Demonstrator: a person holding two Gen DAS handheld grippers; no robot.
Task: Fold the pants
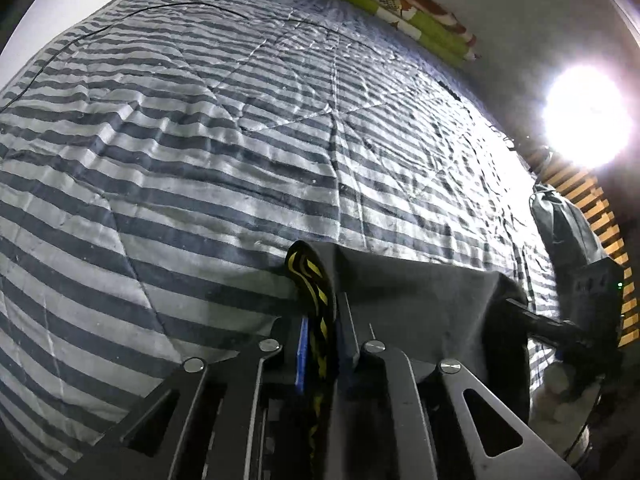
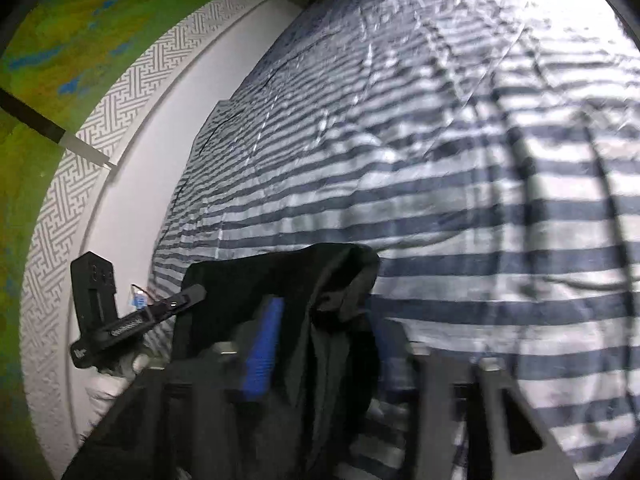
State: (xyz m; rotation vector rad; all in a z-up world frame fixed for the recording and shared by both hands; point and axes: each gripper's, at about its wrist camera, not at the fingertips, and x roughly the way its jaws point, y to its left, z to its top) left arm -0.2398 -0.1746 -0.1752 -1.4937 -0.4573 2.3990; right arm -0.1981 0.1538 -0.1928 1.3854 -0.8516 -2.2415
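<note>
The pants (image 1: 420,292) are dark grey, with a black and yellow patterned band (image 1: 310,276) along one edge. In the left wrist view my left gripper (image 1: 320,312) is shut on that band, and the cloth stretches right toward the right gripper's body (image 1: 592,304). In the right wrist view my right gripper (image 2: 320,320) is shut on a bunched fold of the pants (image 2: 332,280), with a blue pad (image 2: 260,352) against the cloth. The pants hang between the two grippers above the striped quilt (image 1: 200,152). The left gripper's body (image 2: 120,320) shows at the left.
A grey and white striped quilt (image 2: 480,200) covers the bed. A thin black cable (image 1: 100,28) lies across its far left part. Green and patterned bedding (image 1: 400,4) is piled at the head by the wall. A bright lamp (image 1: 588,116) glares at the right; a white wall (image 2: 132,184) borders the bed.
</note>
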